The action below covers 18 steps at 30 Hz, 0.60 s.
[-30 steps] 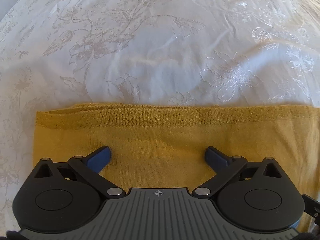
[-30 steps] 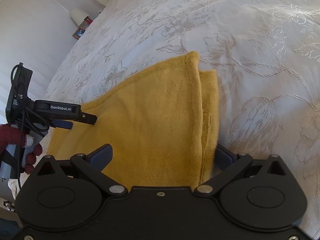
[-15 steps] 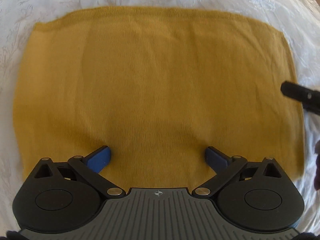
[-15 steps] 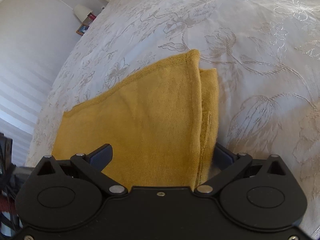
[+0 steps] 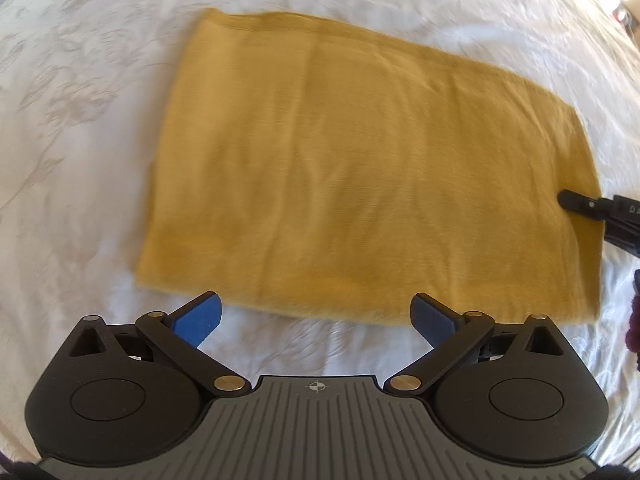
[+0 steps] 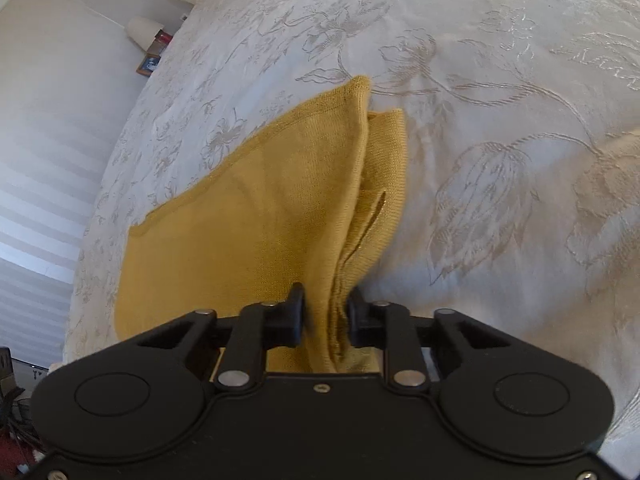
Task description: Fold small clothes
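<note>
A mustard-yellow knit garment [image 5: 360, 152] lies folded flat as a rectangle on the white bedspread. My left gripper [image 5: 316, 316] is open and empty, hovering just off the garment's near edge. My right gripper [image 6: 325, 314] is shut on the garment's layered edge [image 6: 340, 240], with the stacked folds pinched between its black fingers. In the left wrist view the right gripper's finger [image 5: 580, 202] touches the garment's right edge.
The white bedspread [image 6: 500, 120] with embroidered flowers surrounds the garment on all sides. A white wall with striped light [image 6: 48, 160] and a small nightstand with a lamp [image 6: 144, 36] lie beyond the bed's far left edge.
My right gripper closed from open onto the garment's folded edge. My left gripper pulled back off the garment, so the whole rectangle now shows ahead of it.
</note>
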Tool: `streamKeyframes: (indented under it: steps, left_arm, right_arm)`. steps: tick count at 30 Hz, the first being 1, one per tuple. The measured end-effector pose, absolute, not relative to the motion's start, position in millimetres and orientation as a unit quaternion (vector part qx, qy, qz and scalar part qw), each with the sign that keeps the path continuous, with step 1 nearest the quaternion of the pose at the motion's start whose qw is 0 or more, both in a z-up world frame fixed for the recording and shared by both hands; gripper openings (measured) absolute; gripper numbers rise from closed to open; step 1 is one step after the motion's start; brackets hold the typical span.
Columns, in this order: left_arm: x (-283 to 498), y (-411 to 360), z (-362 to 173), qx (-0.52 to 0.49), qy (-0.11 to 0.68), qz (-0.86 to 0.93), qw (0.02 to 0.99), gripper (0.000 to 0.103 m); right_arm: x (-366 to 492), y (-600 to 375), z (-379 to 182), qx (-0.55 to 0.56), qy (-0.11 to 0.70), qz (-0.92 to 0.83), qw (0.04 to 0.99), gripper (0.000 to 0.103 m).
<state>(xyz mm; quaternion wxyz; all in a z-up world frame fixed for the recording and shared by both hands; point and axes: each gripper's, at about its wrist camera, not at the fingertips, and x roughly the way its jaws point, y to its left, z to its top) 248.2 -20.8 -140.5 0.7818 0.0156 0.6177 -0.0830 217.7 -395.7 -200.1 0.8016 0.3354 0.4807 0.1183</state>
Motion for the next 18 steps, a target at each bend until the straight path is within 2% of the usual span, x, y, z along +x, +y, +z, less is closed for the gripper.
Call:
streamKeyframes:
  steps: [8,18]
  left_arm:
    - [236.2,23.1,-117.4,-0.014,0.593,-0.083,0.801,0.102]
    - [238.2,80.0,-114.3,-0.021,0.578,-0.12,0.807,0.102]
  right_arm:
    - [221.0,-361.6,-153.5,0.286,0.482,0.077,0.825,0.025]
    - [245.0,-277.7,-96.7,0.223,0.495,0.064,0.837,0.025]
